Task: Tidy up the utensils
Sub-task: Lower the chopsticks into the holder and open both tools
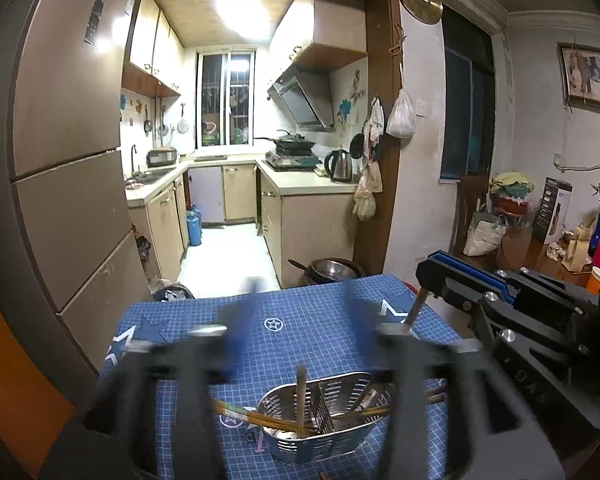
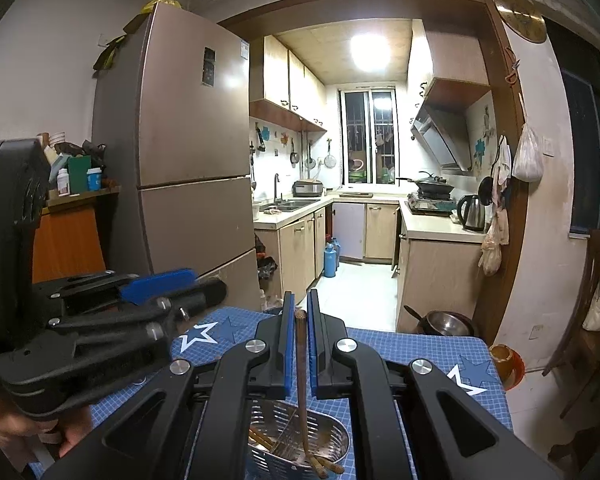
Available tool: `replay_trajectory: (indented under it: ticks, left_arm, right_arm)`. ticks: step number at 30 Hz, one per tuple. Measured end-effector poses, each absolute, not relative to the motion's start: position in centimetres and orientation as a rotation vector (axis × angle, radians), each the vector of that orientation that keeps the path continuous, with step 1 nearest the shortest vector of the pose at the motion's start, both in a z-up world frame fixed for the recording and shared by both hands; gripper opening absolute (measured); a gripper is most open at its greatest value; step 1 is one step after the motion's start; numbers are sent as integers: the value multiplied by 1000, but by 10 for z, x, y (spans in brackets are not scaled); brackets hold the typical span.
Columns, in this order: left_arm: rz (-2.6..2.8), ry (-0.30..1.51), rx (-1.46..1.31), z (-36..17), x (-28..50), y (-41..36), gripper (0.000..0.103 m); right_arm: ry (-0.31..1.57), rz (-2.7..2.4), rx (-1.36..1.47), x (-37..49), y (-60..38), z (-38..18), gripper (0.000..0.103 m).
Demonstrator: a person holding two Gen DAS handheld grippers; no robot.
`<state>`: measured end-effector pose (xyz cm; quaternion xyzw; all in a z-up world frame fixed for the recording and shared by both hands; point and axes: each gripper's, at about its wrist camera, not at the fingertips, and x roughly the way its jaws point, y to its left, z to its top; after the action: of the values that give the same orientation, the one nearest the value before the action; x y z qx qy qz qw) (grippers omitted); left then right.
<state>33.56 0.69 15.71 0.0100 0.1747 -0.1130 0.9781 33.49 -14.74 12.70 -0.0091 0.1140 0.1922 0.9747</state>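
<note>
**A:** So, how is that wooden utensil (image 2: 301, 360) going to handle?

**B:** Light and stiff, I'm judging: a thin wooden stick, dry, not too slippery. The right gripper (image 2: 299, 344) is pinching it narrowly between its blue pads, high on the shaft, and it is hanging upright with its lower end down in the metal caddy (image 2: 332, 446). A hold that high is letting it swing; nearer the middle would be steadier.

**A:** And the left gripper (image 1: 300, 320)?

**B:** Blurred, but its fingers are standing wide with nothing between them, above the caddy, where more sticks (image 1: 260, 420) are lying slanted across the compartments.

**A:** What is the caddy sitting on?

**B:** On a worktop (image 1: 300, 344) under a blue gridded mat with stars; thin steel, so it is probably sliding easily. Beyond, a fridge (image 2: 180, 160) is standing by a lit kitchen doorway.
</note>
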Motion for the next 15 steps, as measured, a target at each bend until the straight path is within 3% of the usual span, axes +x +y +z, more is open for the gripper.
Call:
replay_trajectory:
  ticks: [8,15]
  left_arm:
    - [-226,330,7,157,328,11,62]
    - [-222,297,-13,165,312,18,64]
  right_arm:
    - [207,387,-16,328,-149,132,7]
    - [142,393,-24,302,-151,152,21]
